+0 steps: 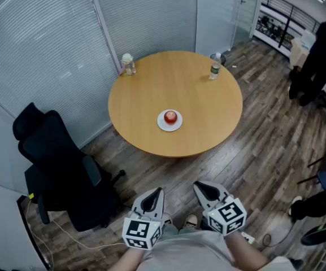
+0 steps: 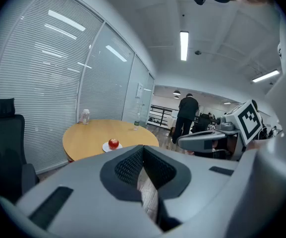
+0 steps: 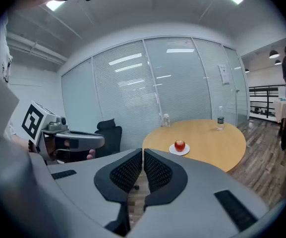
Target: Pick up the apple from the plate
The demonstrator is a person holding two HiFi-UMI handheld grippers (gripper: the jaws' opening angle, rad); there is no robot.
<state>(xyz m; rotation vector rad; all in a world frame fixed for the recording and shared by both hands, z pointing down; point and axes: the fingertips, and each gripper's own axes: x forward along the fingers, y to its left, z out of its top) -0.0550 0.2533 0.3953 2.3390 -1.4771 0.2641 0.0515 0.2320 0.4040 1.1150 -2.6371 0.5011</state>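
Note:
A red apple [image 1: 170,117] rests on a small white plate [image 1: 163,124] near the front middle of a round wooden table [image 1: 146,95]. Both grippers are held close to my body, well short of the table. My left gripper [image 1: 155,195] is shut with nothing in it. My right gripper [image 1: 203,189] is shut and empty too. From the left gripper view the apple [image 2: 113,144] sits far ahead, above the closed left gripper [image 2: 143,155]. The right gripper view shows the apple [image 3: 180,145] on its plate [image 3: 174,150] beyond the closed right gripper [image 3: 143,158].
Two water bottles stand at the table's far edge, one on the left [image 1: 129,64] and one on the right [image 1: 214,66]. A black office chair [image 1: 61,168] stands left of me on the wood floor. A person in dark clothes [image 2: 184,117] stands beyond the table.

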